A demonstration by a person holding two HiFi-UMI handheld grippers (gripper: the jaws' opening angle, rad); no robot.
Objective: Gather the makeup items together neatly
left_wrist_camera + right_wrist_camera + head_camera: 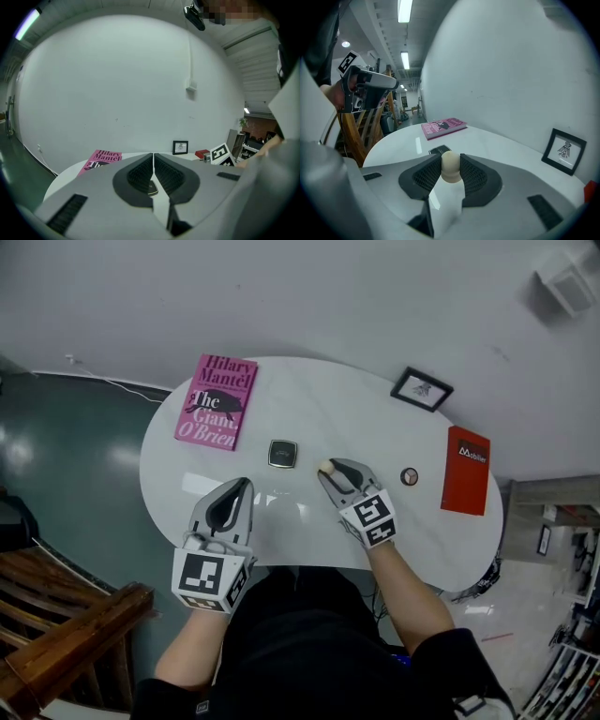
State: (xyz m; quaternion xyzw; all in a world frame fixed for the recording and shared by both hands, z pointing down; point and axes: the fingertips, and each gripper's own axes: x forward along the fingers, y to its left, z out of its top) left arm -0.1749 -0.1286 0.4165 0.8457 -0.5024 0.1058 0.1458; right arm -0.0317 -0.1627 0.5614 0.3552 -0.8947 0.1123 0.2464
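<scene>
Makeup items are seen spread over a white oval table (319, 409), not yet brought together. A beige sponge (451, 166) is gripped by the right gripper (330, 470): in the right gripper view its two dark ribbed pads (474, 177) are pressed on the sponge from both sides, and the rounded top of the sponge stands out above them. In the head view the sponge is found near the middle of the table, just to the right of a square black compact (282, 454), which lies flat and is not touched by anything. A small round case (410, 476) is placed further right, apart from the sponge and near a red book (466, 471) at the right end of the table. The left gripper (241, 487) is held over the near left part of the table, pointed toward the compact but apart from it; in the left gripper view its jaws are closed together, with only a thin line between the pads, and nothing is held. A pink book (217, 401) is laid at the far left of the table and a small black picture frame (422, 389) stands at the far right, near the wall. Whether the sponge touches the table top cannot be told for sure.
</scene>
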